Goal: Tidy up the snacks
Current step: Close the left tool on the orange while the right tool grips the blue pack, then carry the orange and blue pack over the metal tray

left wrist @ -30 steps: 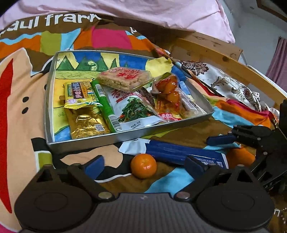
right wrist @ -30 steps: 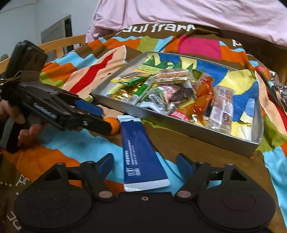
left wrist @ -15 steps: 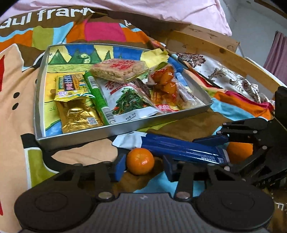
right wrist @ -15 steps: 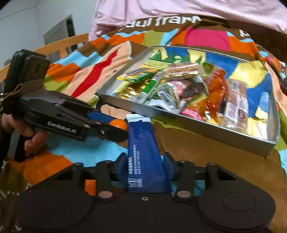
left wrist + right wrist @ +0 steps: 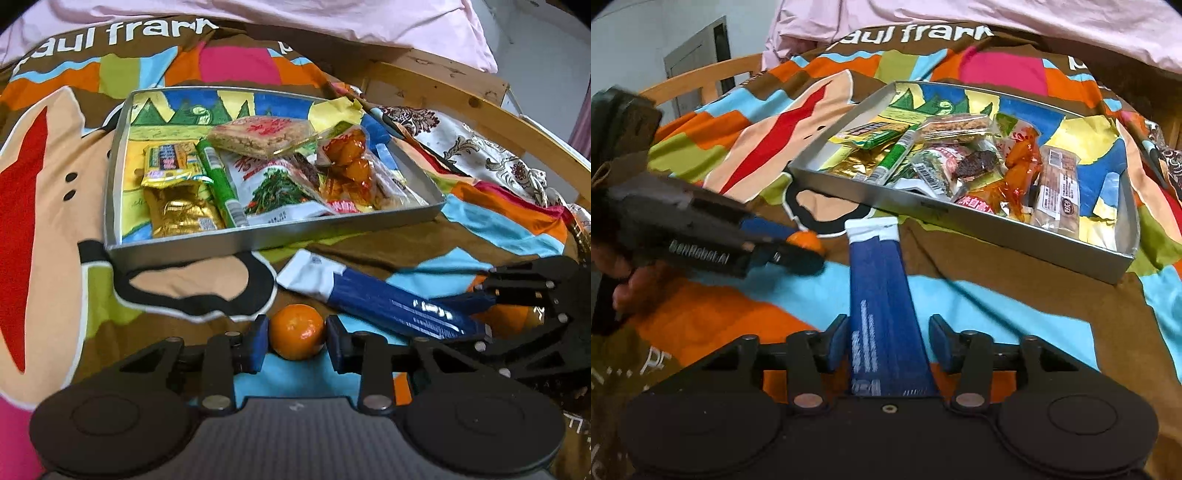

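Left wrist: left hand-held gripper [image 5: 297, 339] clamps tangerine [image 5: 297, 331]; right hand-held gripper [image 5: 888, 341] loosening around blue packet [image 5: 882, 295].

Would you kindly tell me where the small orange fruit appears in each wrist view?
Left wrist: the orange fruit sits low centre, between the left gripper's blue pads.
Right wrist: the fruit is at left of centre, mostly hidden behind that gripper's tip.
Shared landmark: the metal tray, beyond the fruit in both views.
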Tool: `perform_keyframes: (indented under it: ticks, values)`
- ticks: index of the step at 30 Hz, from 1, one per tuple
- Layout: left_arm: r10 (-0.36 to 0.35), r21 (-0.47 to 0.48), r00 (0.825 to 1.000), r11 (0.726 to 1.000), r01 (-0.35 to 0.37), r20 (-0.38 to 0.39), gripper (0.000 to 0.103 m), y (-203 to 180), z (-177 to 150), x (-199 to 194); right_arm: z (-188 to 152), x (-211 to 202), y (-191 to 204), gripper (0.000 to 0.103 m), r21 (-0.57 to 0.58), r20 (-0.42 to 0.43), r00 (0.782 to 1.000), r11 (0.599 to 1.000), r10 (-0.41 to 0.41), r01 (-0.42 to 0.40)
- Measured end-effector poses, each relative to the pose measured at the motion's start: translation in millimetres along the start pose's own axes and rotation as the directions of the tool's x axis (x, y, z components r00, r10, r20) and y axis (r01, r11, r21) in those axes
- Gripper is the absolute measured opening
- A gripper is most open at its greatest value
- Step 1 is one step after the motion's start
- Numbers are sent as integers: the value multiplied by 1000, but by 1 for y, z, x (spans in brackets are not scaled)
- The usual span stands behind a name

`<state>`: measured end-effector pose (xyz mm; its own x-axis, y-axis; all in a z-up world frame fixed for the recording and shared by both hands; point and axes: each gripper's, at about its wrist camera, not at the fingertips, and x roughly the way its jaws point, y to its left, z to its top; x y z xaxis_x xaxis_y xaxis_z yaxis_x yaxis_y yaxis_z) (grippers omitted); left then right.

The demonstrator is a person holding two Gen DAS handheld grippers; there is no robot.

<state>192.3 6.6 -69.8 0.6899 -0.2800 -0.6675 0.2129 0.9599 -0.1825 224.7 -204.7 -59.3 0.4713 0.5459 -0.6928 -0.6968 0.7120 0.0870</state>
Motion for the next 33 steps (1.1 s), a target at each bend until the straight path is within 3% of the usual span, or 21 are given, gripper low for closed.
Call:
perform_keyframes:
  ticks: [9,15,24,33]
  values:
    - [43,32,999,999,-43,-5,36,-7,-1,-2,-7,-1,15,39,-71,21,999,996,-50,51]
    - [81,49,997,995,-81,7,36,-18,-2,-12,-20,-24,27,37,-150,77,985,974,-157,167]
    - [77,36,996,996,-79,54,36,-32,7,-33,-27,-60,29,37,-185,214,938,931,-274,315]
    - [82,29,980,996,-88,183,36,-41,55,-32,21,-68,-9,37,-103,316,888,918,-334,382]
